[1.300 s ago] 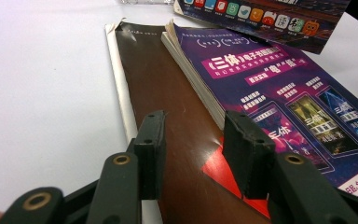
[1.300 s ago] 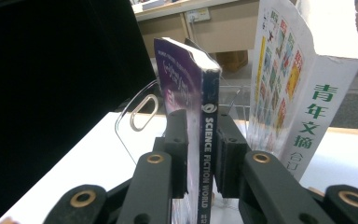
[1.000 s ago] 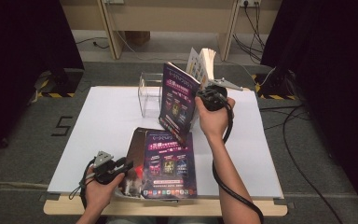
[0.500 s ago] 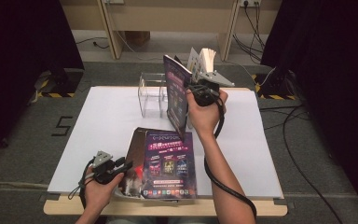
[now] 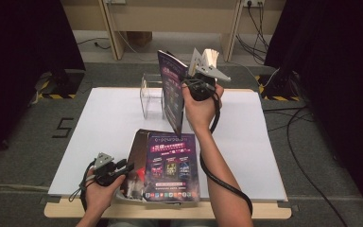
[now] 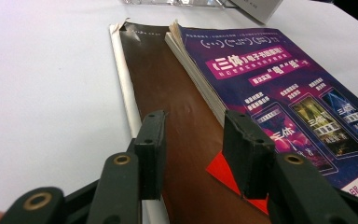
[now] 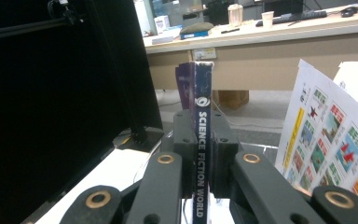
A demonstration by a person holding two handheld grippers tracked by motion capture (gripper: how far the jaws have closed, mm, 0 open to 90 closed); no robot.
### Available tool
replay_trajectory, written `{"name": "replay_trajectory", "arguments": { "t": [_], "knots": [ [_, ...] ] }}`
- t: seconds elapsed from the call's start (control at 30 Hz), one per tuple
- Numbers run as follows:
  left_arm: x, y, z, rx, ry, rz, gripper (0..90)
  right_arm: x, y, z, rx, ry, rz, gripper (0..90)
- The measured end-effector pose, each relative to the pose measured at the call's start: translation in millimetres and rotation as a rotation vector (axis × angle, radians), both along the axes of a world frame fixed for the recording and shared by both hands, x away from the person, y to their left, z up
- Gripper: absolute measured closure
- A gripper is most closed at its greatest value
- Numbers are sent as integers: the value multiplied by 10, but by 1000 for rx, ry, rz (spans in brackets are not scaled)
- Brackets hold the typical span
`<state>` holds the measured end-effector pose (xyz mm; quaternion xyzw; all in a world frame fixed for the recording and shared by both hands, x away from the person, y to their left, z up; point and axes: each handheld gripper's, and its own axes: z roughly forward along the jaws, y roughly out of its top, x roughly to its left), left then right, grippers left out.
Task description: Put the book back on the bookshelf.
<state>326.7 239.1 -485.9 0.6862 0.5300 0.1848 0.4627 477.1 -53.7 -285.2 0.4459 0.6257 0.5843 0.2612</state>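
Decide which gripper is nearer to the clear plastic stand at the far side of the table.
Right. The right gripper holds a magazine upright just beside the clear stand. The left gripper rests at the near edge, by the stack of magazines, well away from it.

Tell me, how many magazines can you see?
3, maybe more hidden. One magazine stands upright, clamped in the right gripper. A purple one lies on a brown-covered one at the table's near edge, by the left gripper.
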Motion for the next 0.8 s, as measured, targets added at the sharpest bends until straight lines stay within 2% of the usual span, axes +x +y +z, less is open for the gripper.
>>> {"name": "replay_trajectory", "arguments": {
  "t": [0.27, 0.47, 0.57, 0.67, 0.8],
  "knots": [
    [6, -1, -3, -2, 1, 0, 590, 154, 64, 12, -5, -34, -43, 849],
    [9, -3, -11, 1, 1, -4, 591, 229, 96, -95, -36, -57, -85, 847],
    [10, 1, -8, 0, 0, -3, 591, 216, 104, -193, -61, -50, -90, 846],
    [11, 7, -11, 0, 2, 1, 591, 138, 72, -249, -62, -63, -99, 845],
    [11, -4, -16, 2, 2, -2, 591, 15, 21, -312, -88, -71, -103, 841]
  ]
}}
